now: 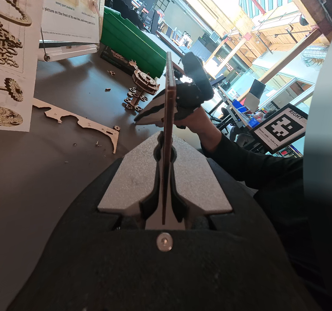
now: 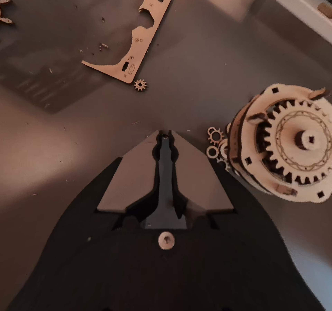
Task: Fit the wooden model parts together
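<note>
our left gripper (image 1: 165,140): fingers closed on a thin brown wooden sheet (image 1: 169,93) held edge-on, upright. our right gripper (image 2: 164,133): fingers nearly closed, tips at the dark grey surface (image 2: 179,95); whether they pinch a tiny piece, we cannot tell. the round pale wooden gear assembly (image 2: 287,144) stands just right of them; a small wooden cog (image 2: 140,85) touches the corner of the punched-out plywood offcut (image 2: 143,32).

The bench (image 2: 188,72) is dark grey. The wooden model (image 2: 280,146) is pale tan with a looping ring engraved on its gear. A green bin (image 1: 129,45) sits behind. Each hand-held gripper (image 2: 165,135) is black with grey fingers (image 2: 129,181).
</note>
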Motion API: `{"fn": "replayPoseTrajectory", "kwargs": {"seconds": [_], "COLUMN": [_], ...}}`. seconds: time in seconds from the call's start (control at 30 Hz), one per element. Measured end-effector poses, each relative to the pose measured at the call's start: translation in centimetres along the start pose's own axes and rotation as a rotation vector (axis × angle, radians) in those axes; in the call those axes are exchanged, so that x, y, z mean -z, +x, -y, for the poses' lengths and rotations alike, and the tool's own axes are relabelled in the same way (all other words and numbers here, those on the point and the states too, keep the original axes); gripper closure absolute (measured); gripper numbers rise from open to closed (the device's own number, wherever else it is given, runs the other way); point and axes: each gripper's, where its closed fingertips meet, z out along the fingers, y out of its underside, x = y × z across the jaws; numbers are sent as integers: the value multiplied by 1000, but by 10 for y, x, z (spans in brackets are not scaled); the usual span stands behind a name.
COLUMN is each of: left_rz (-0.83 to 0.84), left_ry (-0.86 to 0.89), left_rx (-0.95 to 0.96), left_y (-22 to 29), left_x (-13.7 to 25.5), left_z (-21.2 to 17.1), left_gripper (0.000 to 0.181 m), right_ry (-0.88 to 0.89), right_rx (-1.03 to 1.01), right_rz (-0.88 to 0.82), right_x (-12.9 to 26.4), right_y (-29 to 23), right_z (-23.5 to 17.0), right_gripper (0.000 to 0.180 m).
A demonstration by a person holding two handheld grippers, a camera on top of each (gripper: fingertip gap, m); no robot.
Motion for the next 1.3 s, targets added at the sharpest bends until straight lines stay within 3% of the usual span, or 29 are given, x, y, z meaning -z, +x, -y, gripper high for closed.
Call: {"fn": "replayPoseTrajectory", "kwargs": {"seconds": [0.2,0.4,0.67,0.83,1.07,1.3], "left_rz": [-9,-14,-15,-14,-24,-160], "left_ry": [-5,-1,-24,-22,-34,-7], "left_rx": [-6,-11,-11,-11,-31,110], "left_y": [3,6,6,5,9,36], "left_x": [-1,-2,-6,-6,-9,-47], "left_z": [-1,0,-5,-5,-7,-19], "left_gripper": [180,180,180,180,180,181], "right_ry": [-17,106,65,113,382,485], "right_rx": [-52,-220,-479,-455,-297,-93], "right_rz": [-43,13,212,118,135,588], "right_x": [24,62,55,65,104,104], "right_y": [18,35,37,56,33,-77], "right_z": [-31,-46,-66,-62,-14,45], "right_gripper": [177,177,157,159,149,128]}}
